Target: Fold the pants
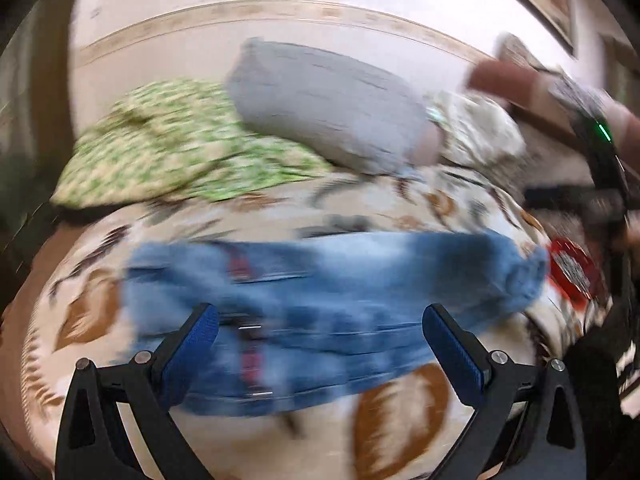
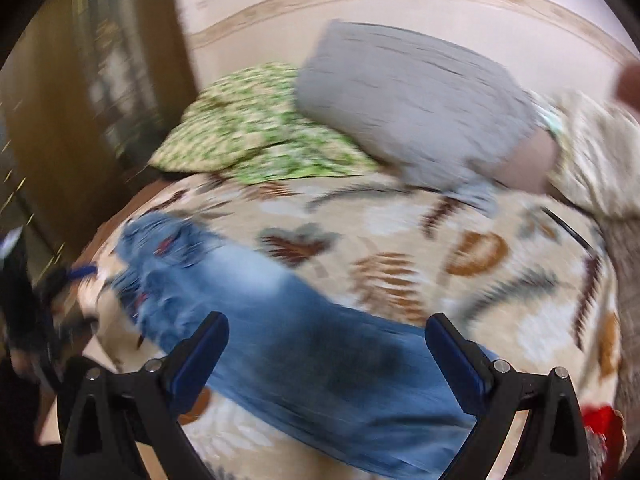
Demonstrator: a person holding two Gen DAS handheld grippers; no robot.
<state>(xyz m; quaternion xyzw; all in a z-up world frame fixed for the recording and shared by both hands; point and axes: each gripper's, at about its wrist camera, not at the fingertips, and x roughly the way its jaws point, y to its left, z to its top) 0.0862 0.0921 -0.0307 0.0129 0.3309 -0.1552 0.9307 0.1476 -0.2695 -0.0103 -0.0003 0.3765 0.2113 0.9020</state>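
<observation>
Blue jeans lie on a leaf-patterned bedspread, stretched left to right. Both views are motion-blurred. My left gripper is open and empty, its blue-padded fingers spread above the jeans' waist end. In the right wrist view the jeans run from far left to near right. My right gripper is open and empty above the leg part. The other gripper shows faintly at the left edge of the right wrist view, and at the right edge of the left wrist view.
A grey pillow and a green-patterned pillow lie at the bed's far side against the wall. A cream blanket lies at the right. A red item sits at the bed's right edge. A wooden wardrobe stands at the left.
</observation>
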